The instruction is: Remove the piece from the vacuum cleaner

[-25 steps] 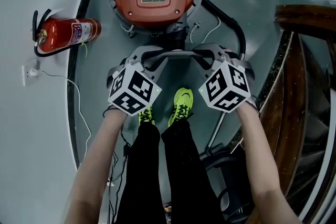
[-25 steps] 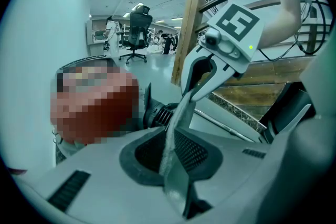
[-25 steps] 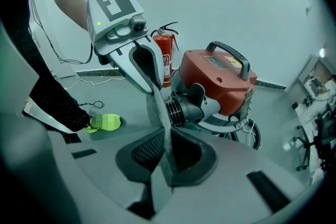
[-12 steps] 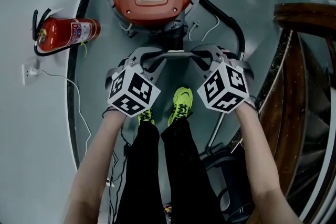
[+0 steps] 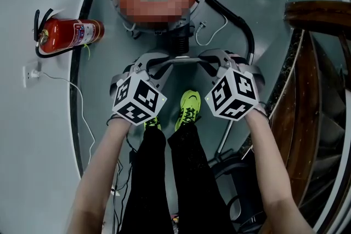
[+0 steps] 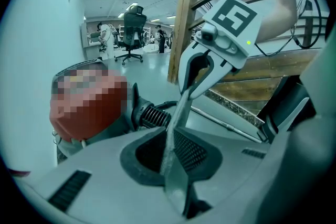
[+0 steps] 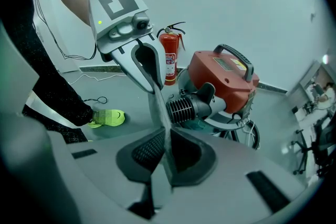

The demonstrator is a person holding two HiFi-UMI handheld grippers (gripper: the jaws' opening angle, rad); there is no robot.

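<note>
left claw (image 6: 169, 160): clenched on the grey piece (image 7: 158, 106)
right claw (image 7: 167, 157): clenched on its other end
handling: thin, stiff, probably light; grip both ends, pull clear of vacuum cleaner (image 7: 223, 78)

I'm seeing the vacuum cleaner (image 7: 223, 78) wearing a glossy red plastic shell, with a black ribbed hose (image 7: 184, 107) that's looking matt and rubbery. The grey piece (image 7: 157, 99) is reading as smooth, dull plastic, though it could be metal; the blur is hiding that. The left gripper (image 6: 170, 153) and right gripper (image 7: 168, 157) are showing matt grey plastic, their pads (image 6: 193, 150) finely cross-hatched. The fire extinguisher (image 5: 68, 35) is shining like painted metal.
</note>
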